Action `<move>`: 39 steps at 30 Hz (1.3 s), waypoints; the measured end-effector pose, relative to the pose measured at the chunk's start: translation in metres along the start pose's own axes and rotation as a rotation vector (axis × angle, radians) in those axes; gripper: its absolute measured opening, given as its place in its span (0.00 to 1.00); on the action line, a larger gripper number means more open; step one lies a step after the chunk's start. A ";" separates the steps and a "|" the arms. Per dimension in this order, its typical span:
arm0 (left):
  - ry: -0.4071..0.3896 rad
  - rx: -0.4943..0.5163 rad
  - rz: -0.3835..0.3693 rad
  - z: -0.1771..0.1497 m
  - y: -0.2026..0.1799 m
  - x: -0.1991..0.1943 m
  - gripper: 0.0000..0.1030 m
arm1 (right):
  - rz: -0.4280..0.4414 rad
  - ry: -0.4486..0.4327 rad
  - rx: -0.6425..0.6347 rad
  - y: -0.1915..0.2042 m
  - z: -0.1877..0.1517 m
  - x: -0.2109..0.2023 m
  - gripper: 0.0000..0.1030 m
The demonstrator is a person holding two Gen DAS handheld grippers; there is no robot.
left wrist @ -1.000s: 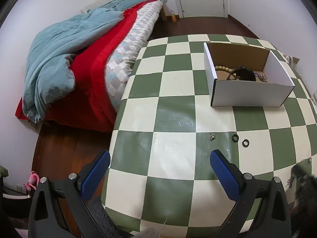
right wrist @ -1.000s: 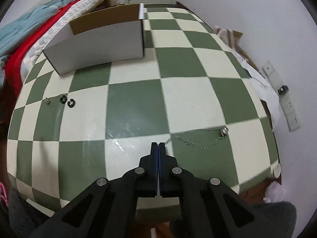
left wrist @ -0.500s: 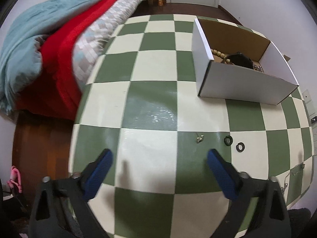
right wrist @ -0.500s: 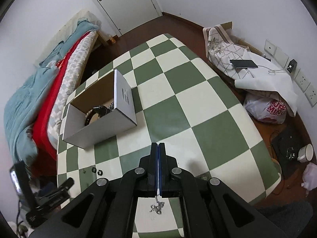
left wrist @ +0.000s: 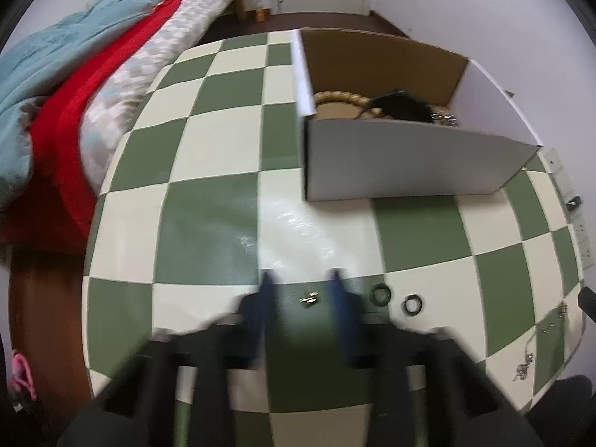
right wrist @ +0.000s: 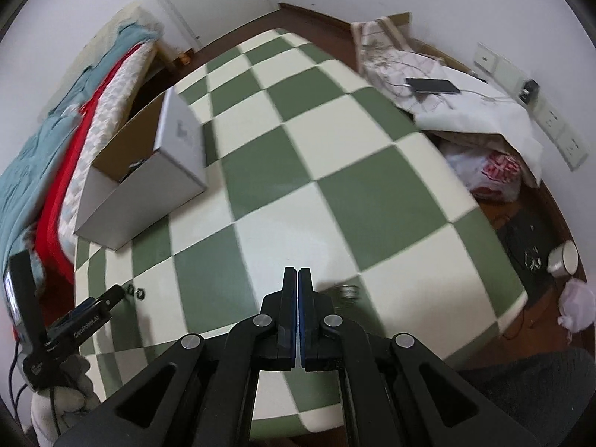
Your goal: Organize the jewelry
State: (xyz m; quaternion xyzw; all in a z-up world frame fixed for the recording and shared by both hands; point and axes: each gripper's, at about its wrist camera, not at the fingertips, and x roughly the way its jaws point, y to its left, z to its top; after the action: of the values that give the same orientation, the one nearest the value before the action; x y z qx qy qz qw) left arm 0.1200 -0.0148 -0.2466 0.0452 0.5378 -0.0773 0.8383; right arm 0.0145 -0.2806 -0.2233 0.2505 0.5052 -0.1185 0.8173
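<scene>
A small gold earring (left wrist: 309, 299) is framed between the parted blue pads of the left tongs (left wrist: 302, 300) on the green-checked table (left wrist: 208, 238), two black rings (left wrist: 380, 293) lying just right. The right tongs (right wrist: 298, 290) are seen pressed shut; whether anything is pinched cannot be told. Farther off, a white box (left wrist: 406, 156) is seen holding beaded jewelry (left wrist: 335, 97).

A table (left wrist: 208, 246) stands beside a bed (left wrist: 74, 74) on its left. An open box (left wrist: 409, 160) sits on the table toward its far side, with jewelry inside. In front of the box, a small earring (left wrist: 310, 298) lies left of two rings (left wrist: 380, 292), and a chain (left wrist: 547, 327) lies further right
</scene>
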 end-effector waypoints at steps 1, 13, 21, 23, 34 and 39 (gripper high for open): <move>0.000 0.014 -0.003 0.000 -0.003 0.000 0.06 | -0.006 -0.008 0.013 -0.005 0.000 -0.002 0.03; 0.011 -0.011 0.005 -0.015 0.007 -0.009 0.06 | -0.040 -0.006 0.093 -0.037 -0.008 0.001 0.37; 0.014 -0.032 -0.015 -0.026 0.015 -0.022 0.06 | -0.179 -0.048 -0.148 0.001 -0.021 0.017 0.39; 0.013 -0.046 -0.029 -0.027 0.020 -0.027 0.06 | -0.222 -0.062 -0.214 0.009 -0.025 0.019 0.10; -0.076 -0.080 -0.098 -0.008 0.035 -0.085 0.06 | -0.029 -0.095 -0.169 0.029 -0.014 -0.020 0.10; -0.131 -0.059 -0.129 0.015 0.028 -0.112 0.06 | 0.095 -0.131 -0.159 0.054 0.009 -0.053 0.10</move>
State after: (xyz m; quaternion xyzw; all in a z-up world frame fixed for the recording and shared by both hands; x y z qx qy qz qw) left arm 0.0922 0.0190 -0.1390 -0.0195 0.4855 -0.1182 0.8660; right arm 0.0208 -0.2430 -0.1580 0.2001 0.4461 -0.0554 0.8706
